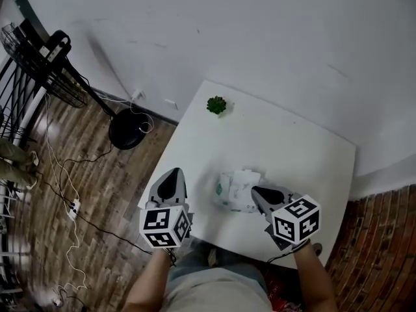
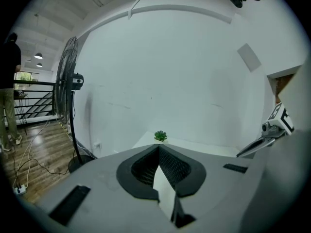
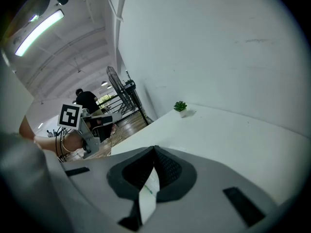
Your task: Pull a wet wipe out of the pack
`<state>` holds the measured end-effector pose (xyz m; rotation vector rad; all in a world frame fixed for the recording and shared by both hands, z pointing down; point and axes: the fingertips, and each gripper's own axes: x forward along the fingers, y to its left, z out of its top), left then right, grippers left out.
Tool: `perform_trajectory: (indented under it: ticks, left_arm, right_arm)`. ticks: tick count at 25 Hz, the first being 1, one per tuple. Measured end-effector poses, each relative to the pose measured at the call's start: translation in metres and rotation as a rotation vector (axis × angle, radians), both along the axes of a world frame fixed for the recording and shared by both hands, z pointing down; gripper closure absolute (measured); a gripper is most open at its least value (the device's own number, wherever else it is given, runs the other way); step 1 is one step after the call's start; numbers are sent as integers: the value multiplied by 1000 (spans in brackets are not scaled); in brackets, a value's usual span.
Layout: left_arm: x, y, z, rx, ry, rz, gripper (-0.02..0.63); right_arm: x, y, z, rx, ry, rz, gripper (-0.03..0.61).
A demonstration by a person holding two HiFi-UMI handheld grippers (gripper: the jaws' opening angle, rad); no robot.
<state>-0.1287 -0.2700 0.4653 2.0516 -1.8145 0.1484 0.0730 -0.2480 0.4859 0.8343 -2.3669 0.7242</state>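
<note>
The wet wipe pack (image 1: pixel 235 191), white with a green mark, lies on the white table (image 1: pixel 292 155) near its front edge. My right gripper (image 1: pixel 254 190) is at the pack's right end, jaws shut with tips together (image 3: pixel 154 147). A white strip with green print, the pack (image 3: pixel 148 193), shows in the slot behind the tips. Whether the tips pinch it I cannot tell. My left gripper (image 1: pixel 174 173) hovers over the table's left edge, apart from the pack and shut (image 2: pixel 158 146) on nothing. The pack is hidden in the left gripper view.
A small green plant (image 1: pixel 216 104) stands at the table's far left corner. A floor fan (image 1: pixel 45 64) with its round black base (image 1: pixel 128 128) stands left of the table. Cables (image 1: pixel 68 181) trail over the wooden floor. A white wall rises behind the table.
</note>
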Motion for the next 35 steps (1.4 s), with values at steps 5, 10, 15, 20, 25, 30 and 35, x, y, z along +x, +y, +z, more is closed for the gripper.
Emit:
perform_trajectory:
  ticks: [5,10,15,20,25,30,35]
  left_arm:
    - [7,-8,-8,24,-1,27,611]
    - [17,-17,-18,52,-5,60,611]
    - [27,-28,-33,82,-8,101,611]
    - [43,-42,-51,124,-16,150,611]
    - [63,-56,-73,177,-25,205,611]
    - [81,-64,-92,222,-20,246,611]
    - [101,-71,-103,246,-6,285,611]
  right_arm:
    - [3,-2,-10,22,-32,47,577]
    - [8,-2,-23,53,-63,88,577]
    - [17,-3,-52,116,-127,155,577]
    - [43,-11,-89,238,-202,286,575]
    - [91,-17,-120,398,-223,511,575]
    - [137,-8,-138,510,-194,712,575]
    - [184,5,-144,557,-140,919,575]
